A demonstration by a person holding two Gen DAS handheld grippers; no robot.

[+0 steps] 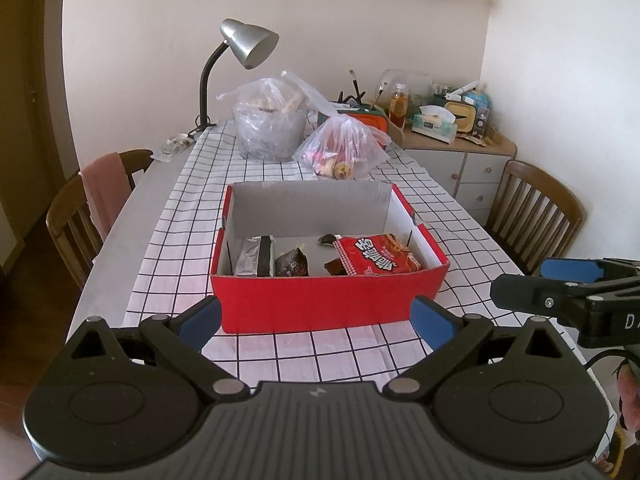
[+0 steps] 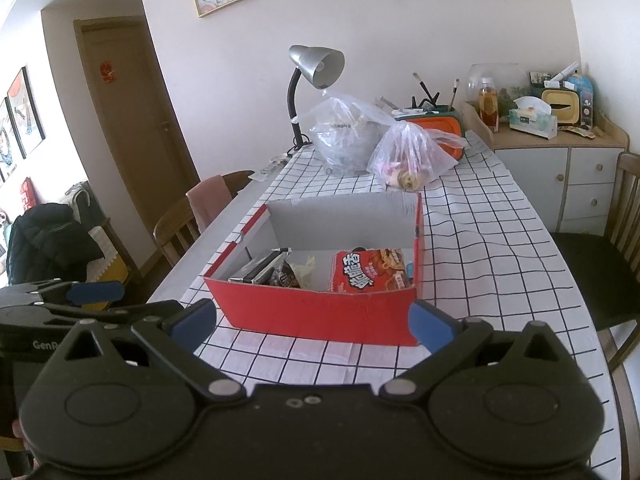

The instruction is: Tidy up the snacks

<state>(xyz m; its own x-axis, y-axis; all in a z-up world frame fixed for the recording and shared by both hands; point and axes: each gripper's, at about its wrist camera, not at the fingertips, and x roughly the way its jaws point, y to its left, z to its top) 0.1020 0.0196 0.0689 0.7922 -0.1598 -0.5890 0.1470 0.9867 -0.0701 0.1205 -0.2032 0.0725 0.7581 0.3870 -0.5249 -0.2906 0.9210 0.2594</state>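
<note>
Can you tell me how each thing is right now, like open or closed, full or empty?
red box: open, partly filled
red noodle packet: sealed, leaning inside box
small plastic bag: tied, holding snacks
big plastic bag: loosely gathered
lamp: off
left gripper: open, empty
right gripper: open, empty

The left gripper [image 1: 316,322] is matte black plastic, with two round housings and a ribbed central body bearing a small pale logo. Silver pivot pins join its angled link arms, and each finger ends in a blue pad [image 1: 432,320]. The right gripper [image 2: 312,322] has the same build: black shell, triangular cut-outs, silver rivets, two small screws at its centre, and blue fingertips [image 2: 194,324]. White letters "GenR" show on the left unit's side, "D" on the right's, where a black cable [image 1: 600,358] curves away.
</note>
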